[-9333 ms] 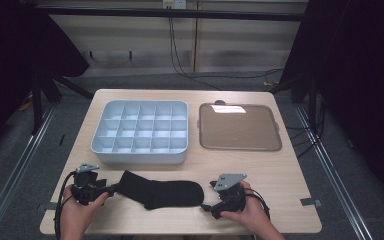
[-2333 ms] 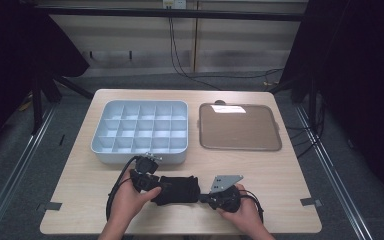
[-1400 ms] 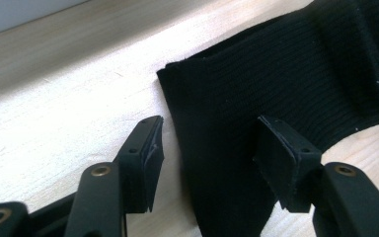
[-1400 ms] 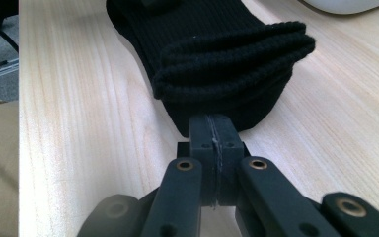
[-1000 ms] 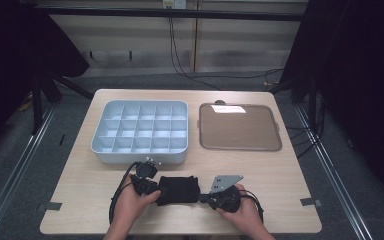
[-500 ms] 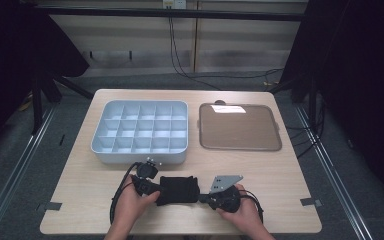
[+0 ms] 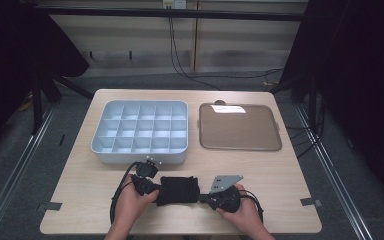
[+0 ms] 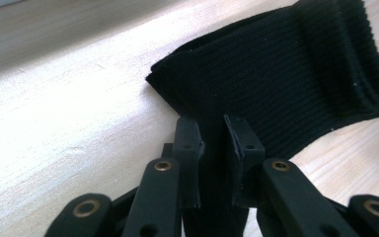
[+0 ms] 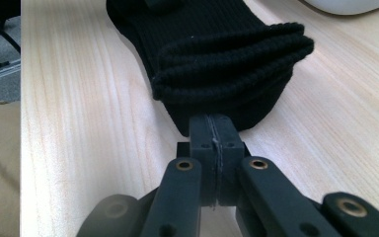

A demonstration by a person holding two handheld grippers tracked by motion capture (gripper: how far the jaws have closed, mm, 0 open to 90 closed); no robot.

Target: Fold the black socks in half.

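High view, setting: I stand at the near edge of a wooden desk [image 7: 280,170]. A pale compartment tray [image 7: 141,131] sits at far left, just beside a flat brown tray [image 7: 240,127] at far right.
High view, the sock: a black sock [image 7: 179,189], folded over into a short bundle, lies on the desk near me, between my two hands and just in front of the compartment tray.
High view, claws: my left claw [image 7: 156,187] meets the sock's left end; my right claw [image 7: 204,198] meets its right end.
Left gripper view, claw state: my left claw [image 8: 212,148] is only slightly parted, with a fold of the black sock [image 8: 276,84] pinched between its jaws. The ribbed fabric spreads away over the desk [image 8: 59,98].
Right gripper view, claw state: my right claw [image 9: 213,140] is pressed fully together. It touches the near edge of the stacked sock [image 9: 227,59]; I judge a thin layer of fabric is nipped there, though I cannot see it plainly.
Doing the step well: I judge I am folding the sock. I should keep both grips firm, line the layers up edge to edge, lay the fold flat on the desk, and let go only once it rests.
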